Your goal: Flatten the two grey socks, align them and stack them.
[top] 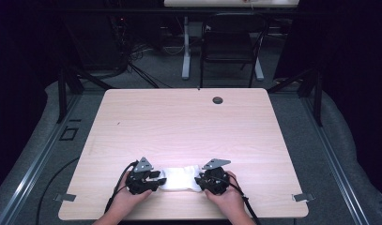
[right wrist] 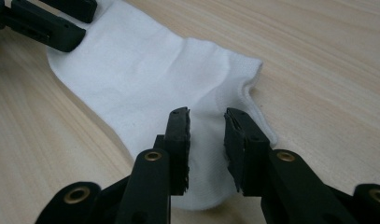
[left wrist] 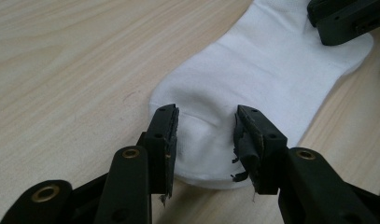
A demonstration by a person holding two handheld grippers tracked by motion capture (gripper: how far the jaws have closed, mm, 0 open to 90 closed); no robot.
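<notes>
Your wooden surface [top: 179, 126] carries a white sock [top: 180, 178] lying flat near its front edge, between your hands. Your left tongs [left wrist: 204, 135] and right tongs [right wrist: 207, 140] each straddle one end, jaws parted, gripping nothing.

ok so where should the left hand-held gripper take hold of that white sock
Grip the sock at its near end edge, low from the outer side along the table. It lies flat, so only an edge can be pinched; the left hand-held gripper already has its open jaws astride that end.
</notes>
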